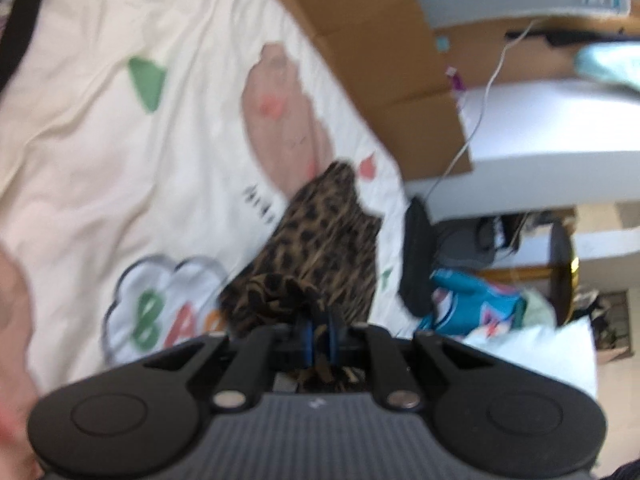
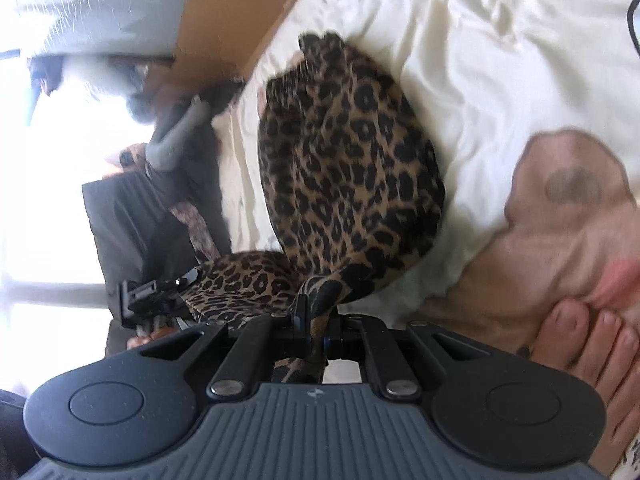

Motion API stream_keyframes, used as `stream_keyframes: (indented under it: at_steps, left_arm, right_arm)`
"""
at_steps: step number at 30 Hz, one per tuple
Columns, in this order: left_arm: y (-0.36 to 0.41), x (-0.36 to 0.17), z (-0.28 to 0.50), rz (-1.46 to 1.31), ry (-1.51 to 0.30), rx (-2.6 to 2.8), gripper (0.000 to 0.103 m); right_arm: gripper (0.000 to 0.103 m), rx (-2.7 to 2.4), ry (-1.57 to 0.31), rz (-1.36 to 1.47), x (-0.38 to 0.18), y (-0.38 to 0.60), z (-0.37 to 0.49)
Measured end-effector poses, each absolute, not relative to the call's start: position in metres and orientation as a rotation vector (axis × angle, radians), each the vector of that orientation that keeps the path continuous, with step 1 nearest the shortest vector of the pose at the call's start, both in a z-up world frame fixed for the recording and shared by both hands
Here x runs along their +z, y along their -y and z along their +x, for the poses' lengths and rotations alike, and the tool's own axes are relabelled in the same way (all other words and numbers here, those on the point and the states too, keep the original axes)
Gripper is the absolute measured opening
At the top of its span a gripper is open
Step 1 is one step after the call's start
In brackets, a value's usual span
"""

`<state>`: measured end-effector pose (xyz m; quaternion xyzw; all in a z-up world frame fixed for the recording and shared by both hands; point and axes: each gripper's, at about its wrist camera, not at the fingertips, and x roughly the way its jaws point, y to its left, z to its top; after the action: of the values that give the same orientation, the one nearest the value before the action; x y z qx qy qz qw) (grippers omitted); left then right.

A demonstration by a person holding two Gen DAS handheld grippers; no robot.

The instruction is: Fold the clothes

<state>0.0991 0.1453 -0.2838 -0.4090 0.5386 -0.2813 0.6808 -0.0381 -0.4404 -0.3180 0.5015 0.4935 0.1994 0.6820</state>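
jaws of the left gripper [image 1: 319, 330] clenched on a bunched corner of the leopard-print garment [image 1: 320, 240], fabric pinched between the blue-edged pads and poking out behind them. jaws of the right gripper [image 2: 318, 326] also clenched on the leopard-print garment [image 2: 348, 168], a twisted fold caught between them. cloth runs ahead of both jaws, draped over the cream printed bedsheet [image 1: 100, 120] on the bed. in the right wrist view the left gripper [image 2: 154, 298] sits left of the right jaws, gripping the same cloth. bare foot [image 2: 592, 344] right of those jaws. cardboard box [image 1: 380, 40] beyond the bed edge. both views tilted, blurred.
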Motion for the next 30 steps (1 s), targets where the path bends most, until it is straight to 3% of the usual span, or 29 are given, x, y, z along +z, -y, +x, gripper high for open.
stream_keyframes:
  at_steps: [8, 25, 28, 29, 30]
  left_arm:
    - [-0.138, -0.275, 0.140, -0.981, -1.106, -0.573, 0.007]
    - [-0.120, -0.315, 0.195, -0.994, -1.058, -0.432, 0.004]
    - [-0.116, -0.324, 0.203, -0.992, -1.079, -0.421, 0.004]
    - [-0.115, -0.327, 0.204, -0.990, -1.085, -0.422, 0.004]
    - [-0.114, -0.328, 0.205, -0.988, -1.090, -0.424, 0.006]
  right_arm:
    - [0.004, 0.355, -0.973, 1.205, -0.314, 0.462, 0.007]
    - [0.005, 0.196, -0.968, 1.345, -0.356, 0.470, 0.058]
    - [0.009, 0.159, -0.969, 1.391, -0.369, 0.469, 0.058]
    - [0.017, 0.157, -0.976, 1.373, -0.371, 0.468, 0.059]
    - [0.033, 0.155, -0.984, 1.353, -0.372, 0.466, 0.060]
